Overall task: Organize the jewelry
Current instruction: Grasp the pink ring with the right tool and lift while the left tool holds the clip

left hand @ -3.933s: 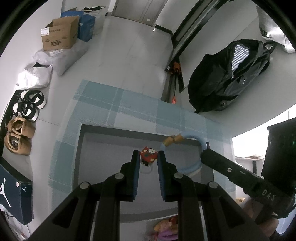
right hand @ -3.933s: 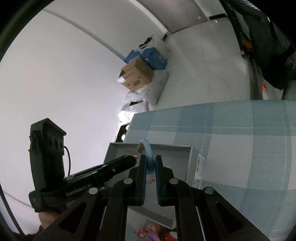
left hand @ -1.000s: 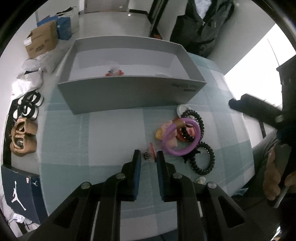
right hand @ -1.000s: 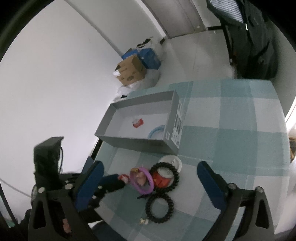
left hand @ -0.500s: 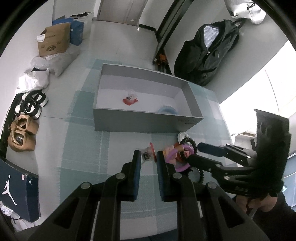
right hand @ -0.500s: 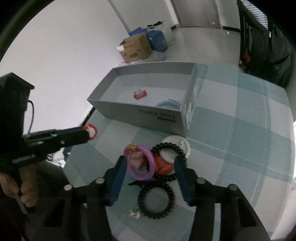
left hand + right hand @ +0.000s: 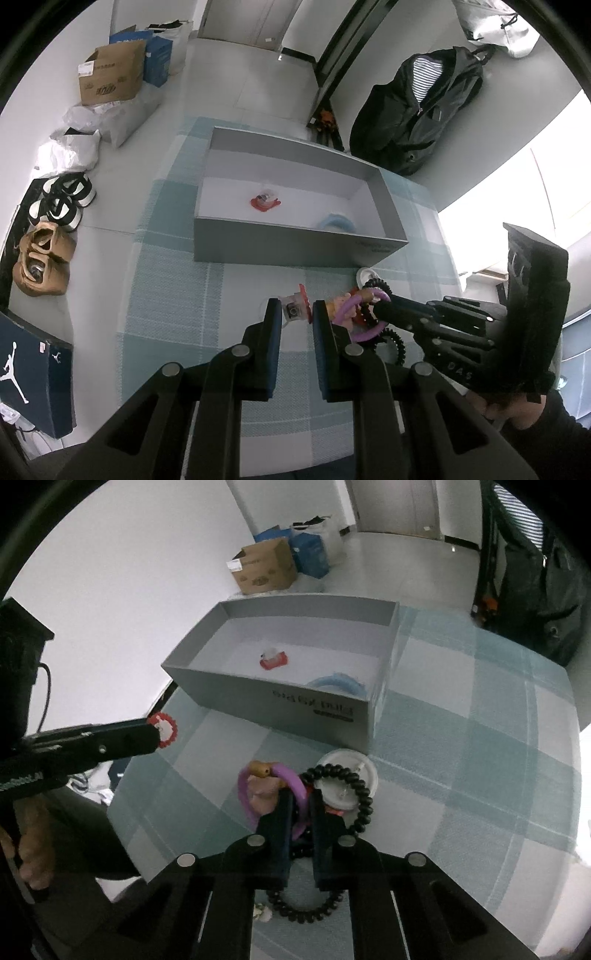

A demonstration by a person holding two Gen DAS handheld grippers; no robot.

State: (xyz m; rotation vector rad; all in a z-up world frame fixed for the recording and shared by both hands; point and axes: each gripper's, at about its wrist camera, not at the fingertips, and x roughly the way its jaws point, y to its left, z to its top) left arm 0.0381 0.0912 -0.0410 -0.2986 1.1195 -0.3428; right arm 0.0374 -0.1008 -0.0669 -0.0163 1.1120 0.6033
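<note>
Right wrist alone: right claw [image 7: 300, 808] clamped on purple ring [image 7: 291, 775], just closed.

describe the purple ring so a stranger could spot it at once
Start at the grey box on the checked cloth; a small heap lies before its near wall. The purple ring is there, pinched by the right tool: smooth and bright, unlike the black beaded bands beside it.

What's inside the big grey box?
Inside the grey cardboard box lie a small red-and-clear trinket and a light blue ring. The box's near wall covers part of the blue ring and the floor strip behind it, so anything there stays unseen.
</note>
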